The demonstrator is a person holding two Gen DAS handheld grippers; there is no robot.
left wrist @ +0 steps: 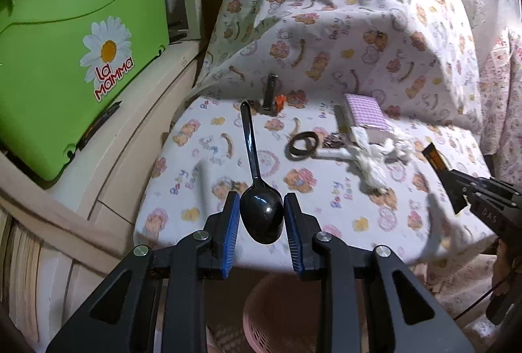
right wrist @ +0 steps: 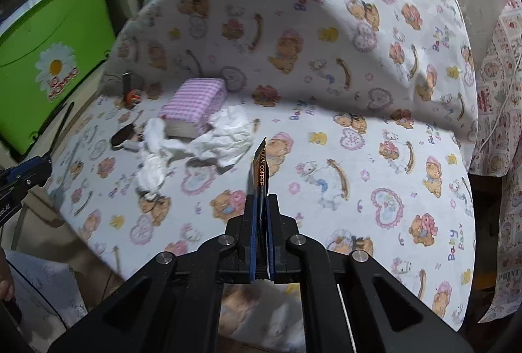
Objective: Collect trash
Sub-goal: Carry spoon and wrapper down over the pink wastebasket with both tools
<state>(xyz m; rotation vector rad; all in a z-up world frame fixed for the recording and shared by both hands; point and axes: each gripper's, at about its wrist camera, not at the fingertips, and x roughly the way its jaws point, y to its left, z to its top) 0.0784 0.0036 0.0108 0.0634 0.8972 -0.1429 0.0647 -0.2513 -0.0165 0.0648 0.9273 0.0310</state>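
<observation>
Left wrist view shows our left tool (left wrist: pixel 261 206) holding a black plastic spoon (left wrist: pixel 259 189) by its bowl, the blue pads narrowed against the bowl's two sides. The spoon's long axis runs away from the camera, the handle pointing up and off toward the draped back of the bench (left wrist: pixel 375 238), the bowl nearest us. Below the tool sits a pink basket (left wrist: pixel 277 313), which we take to be where the trash goes; we see nothing dropped in it from this angle.

Right wrist view shows our right tool (right wrist: pixel 261 216) closed tight on a dark coffee sachet (right wrist: pixel 260 170) printed "BLACK COFFEE". The sachet stands nearly upright between the pads, its long axis along the fingers, its free end pointing up and away over the bear-print cloth.

So we judge the task partway: two pieces are lifted, neither yet binned. Left on the bench are crumpled white tissue (right wrist: pixel 225 137), a twisted white scrap (right wrist: pixel 151 170), a dark ring (left wrist: pixel 301 145), and a small dark piece with something orange (right wrist: pixel 132 96). A purple checked book (right wrist: pixel 195 106) lies beside the tissue and looks like a keeper, not trash.
</observation>
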